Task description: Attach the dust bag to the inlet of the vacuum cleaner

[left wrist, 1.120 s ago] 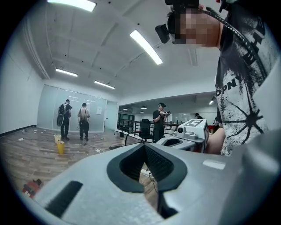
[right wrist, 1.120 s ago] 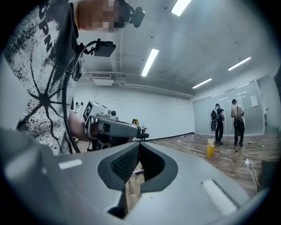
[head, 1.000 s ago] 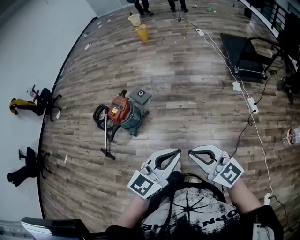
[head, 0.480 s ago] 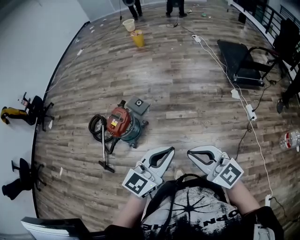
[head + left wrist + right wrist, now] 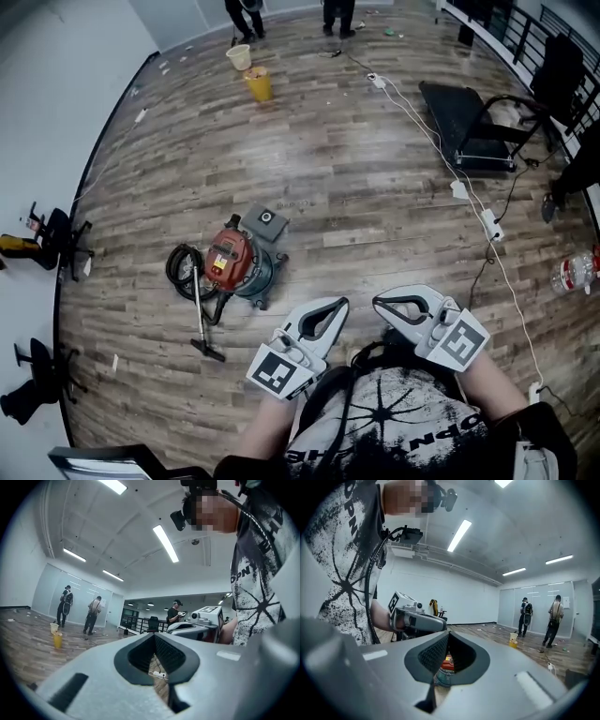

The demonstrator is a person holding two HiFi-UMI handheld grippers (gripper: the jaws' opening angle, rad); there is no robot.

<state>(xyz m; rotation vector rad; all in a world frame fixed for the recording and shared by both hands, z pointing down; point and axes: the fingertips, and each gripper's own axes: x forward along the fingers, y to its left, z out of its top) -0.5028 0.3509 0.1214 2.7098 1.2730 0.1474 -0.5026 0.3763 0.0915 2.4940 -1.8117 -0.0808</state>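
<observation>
The left gripper [image 5: 339, 305] and right gripper [image 5: 380, 303] have ribbed grey jaws closed, empty. The round red-topped vacuum [image 5: 234, 263] stands on the plank floor [image 5: 356, 178], a flat square bag [image 5: 265, 222] beside it. The right gripper view sights the vacuum; the left does not.

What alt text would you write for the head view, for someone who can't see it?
A red-topped vacuum cleaner stands on a wood floor, black hose coiled beside it and a grey square piece just beyond. Nearer the camera, the left gripper and right gripper are shut and empty, clear of it.
</observation>
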